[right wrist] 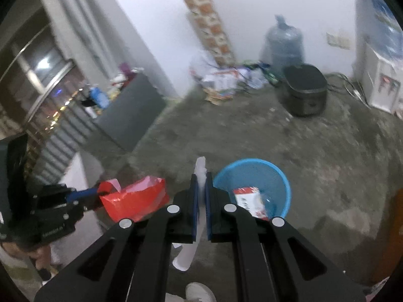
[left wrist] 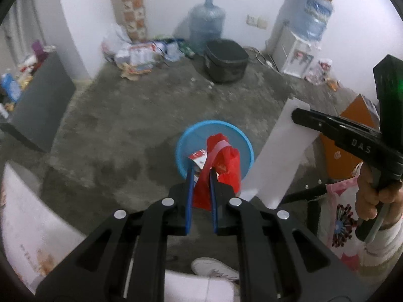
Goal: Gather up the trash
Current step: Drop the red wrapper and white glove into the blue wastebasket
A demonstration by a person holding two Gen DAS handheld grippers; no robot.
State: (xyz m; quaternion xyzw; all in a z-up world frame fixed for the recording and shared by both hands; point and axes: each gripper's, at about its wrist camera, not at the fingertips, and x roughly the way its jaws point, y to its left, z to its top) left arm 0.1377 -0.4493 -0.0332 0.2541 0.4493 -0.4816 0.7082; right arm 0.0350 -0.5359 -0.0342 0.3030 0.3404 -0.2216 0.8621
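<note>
- Left wrist view: the red plastic bag [left wrist: 221, 166] is pinched by its handle between the fingers of the left gripper [left wrist: 201, 173] and hung over the blue basket [left wrist: 241, 146], prob. so it can be dropped straight in.
- A white paper sheet [right wrist: 200, 173] is clamped between the pressed fingers of the right gripper [right wrist: 200, 178], just beside the basket, w/ same aim.
- The bag is seen crumpled and glossy; a red-white package [right wrist: 248, 200] is already lying in the basket.
</note>
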